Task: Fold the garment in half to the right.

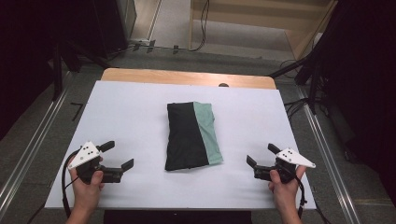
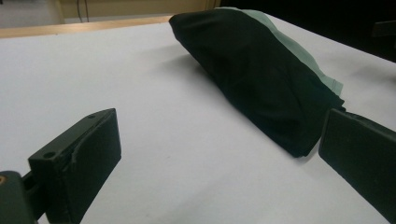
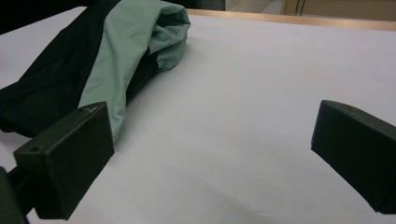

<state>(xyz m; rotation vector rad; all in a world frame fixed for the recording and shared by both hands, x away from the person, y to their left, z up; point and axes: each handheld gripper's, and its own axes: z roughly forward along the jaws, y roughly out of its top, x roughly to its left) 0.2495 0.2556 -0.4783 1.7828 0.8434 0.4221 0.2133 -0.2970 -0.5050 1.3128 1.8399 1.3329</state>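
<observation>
Black and pale green fabric made up the folded garment (image 1: pixel 193 136) that we saw lying near the middle of the white table top (image 1: pixel 130 116), its long side running away from the person. From the high view the black part covered the left of the bundle and the green part ran as a strip down its right side. In the left gripper view the garment (image 2: pixel 261 79) rose as a soft dark mound with a thin green edge along its far side; in the right gripper view the garment (image 3: pixel 93 65) showed its green panel rolled over at the far end.

We saw the left gripper (image 1: pixel 117 156) held in the person's left hand (image 1: pixel 87 183) near the front left of the table, well apart from the garment, with its jaws spread wide and nothing between them. The right gripper (image 1: pixel 261 155), held in the right hand (image 1: pixel 283 182) near the front right, likewise stood wide apart and empty, its jaws turned toward the cloth. A strip of bare wood (image 1: pixel 187 77) showed along the far edge beyond the white top.
</observation>
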